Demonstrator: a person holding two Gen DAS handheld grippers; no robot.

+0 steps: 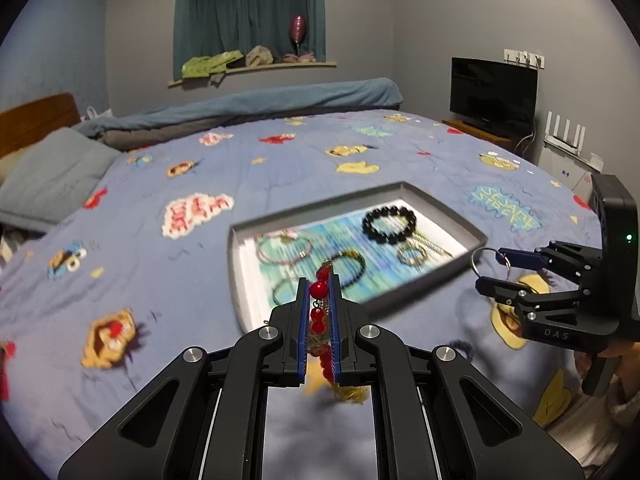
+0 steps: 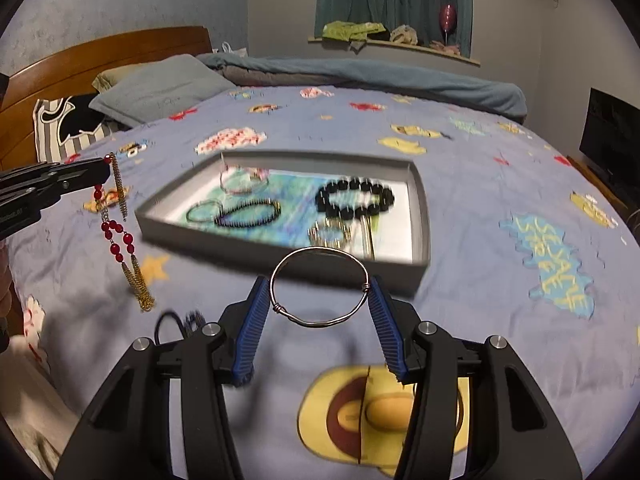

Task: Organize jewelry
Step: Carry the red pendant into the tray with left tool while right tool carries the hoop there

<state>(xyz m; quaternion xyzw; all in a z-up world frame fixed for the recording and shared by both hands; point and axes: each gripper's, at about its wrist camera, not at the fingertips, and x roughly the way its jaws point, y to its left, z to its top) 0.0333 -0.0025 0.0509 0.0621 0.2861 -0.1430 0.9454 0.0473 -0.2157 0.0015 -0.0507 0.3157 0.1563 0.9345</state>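
Observation:
My left gripper is shut on a red-bead and gold-chain necklace; in the right wrist view the necklace dangles from it left of the tray. My right gripper is shut on a silver wire bangle, held flat between the blue pads above the bedspread just in front of the tray; it also shows in the left wrist view. The grey tray holds a black bead bracelet, thin bangles and a dark beaded bracelet.
The tray lies on a blue cartoon-print bedspread. Pillows and a wooden headboard are at the far left, a rolled blanket along the far edge, a TV at the right. A black cable lies near my right gripper.

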